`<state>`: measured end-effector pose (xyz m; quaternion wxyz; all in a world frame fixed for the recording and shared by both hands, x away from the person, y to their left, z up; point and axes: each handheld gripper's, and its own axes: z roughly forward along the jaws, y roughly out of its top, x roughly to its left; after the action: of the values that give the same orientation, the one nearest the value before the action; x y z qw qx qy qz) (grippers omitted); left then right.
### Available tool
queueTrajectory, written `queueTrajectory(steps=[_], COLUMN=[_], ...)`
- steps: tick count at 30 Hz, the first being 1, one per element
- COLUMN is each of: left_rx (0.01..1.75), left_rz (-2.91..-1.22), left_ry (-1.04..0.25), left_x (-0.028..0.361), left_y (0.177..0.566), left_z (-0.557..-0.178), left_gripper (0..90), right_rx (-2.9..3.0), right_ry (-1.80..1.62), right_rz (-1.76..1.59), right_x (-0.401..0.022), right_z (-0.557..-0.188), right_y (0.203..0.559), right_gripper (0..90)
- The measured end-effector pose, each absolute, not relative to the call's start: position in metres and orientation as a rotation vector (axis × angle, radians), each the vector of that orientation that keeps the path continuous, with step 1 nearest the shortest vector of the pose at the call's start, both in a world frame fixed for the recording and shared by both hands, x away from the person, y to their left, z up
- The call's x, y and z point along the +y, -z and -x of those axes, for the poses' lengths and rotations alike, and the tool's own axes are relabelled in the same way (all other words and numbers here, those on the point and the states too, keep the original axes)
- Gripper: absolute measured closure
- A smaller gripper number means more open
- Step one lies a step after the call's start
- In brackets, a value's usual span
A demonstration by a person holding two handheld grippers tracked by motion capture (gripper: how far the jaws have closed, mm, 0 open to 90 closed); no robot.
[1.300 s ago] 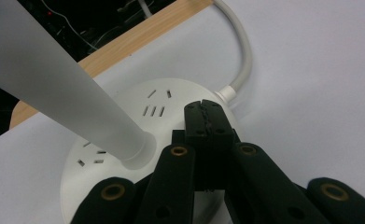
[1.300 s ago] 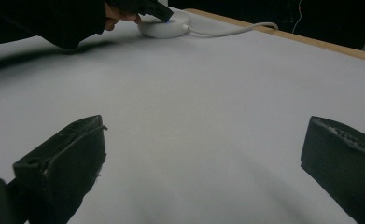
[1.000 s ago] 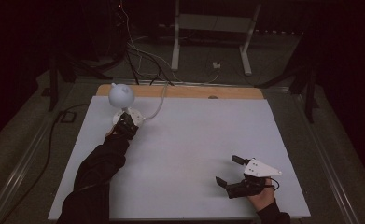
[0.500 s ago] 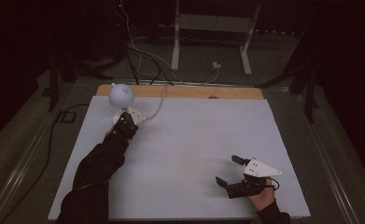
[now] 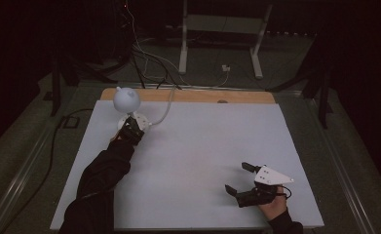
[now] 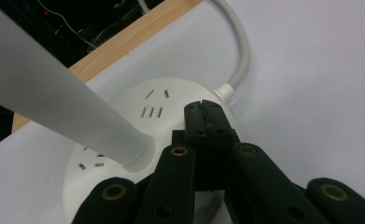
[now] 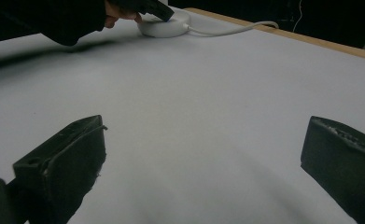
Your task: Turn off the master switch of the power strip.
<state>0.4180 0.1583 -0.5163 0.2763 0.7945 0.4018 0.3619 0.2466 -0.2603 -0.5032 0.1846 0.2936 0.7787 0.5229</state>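
Jaws of the left gripper (image 6: pixel 203 116) press shut, their tips apparently resting on the round white lamp base (image 6: pixel 124 135), beside its frosted stem (image 6: pixel 54 98) and white cable (image 6: pixel 238 56). Across the white desk (image 5: pixel 198 146), well apart, the right gripper (image 5: pixel 239 178) rests with jaws spread wide, nothing between them.

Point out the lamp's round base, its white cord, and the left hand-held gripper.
lamp base (image 6: pixel 124 126), left gripper view, on its flat top beside the socket slots.
white cord (image 6: pixel 242 51), left gripper view, on its bend.
left hand-held gripper (image 6: pixel 207 114), left gripper view, at its closed tips.
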Motion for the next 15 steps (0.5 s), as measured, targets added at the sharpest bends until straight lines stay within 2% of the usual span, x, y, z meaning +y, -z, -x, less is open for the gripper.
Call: queueTrajectory(steps=[15], left_rx=[1.048], left_rz=[-2.125], left_ry=[-0.952], left_x=[0.154], left_y=[0.506], left_z=[-0.412], left_gripper=[90.0], right_rx=[2.19], right_ry=[-1.477], right_rz=[-0.832], right_x=[-0.262], right_z=[-0.247], right_y=[0.503], right_gripper=[0.0])
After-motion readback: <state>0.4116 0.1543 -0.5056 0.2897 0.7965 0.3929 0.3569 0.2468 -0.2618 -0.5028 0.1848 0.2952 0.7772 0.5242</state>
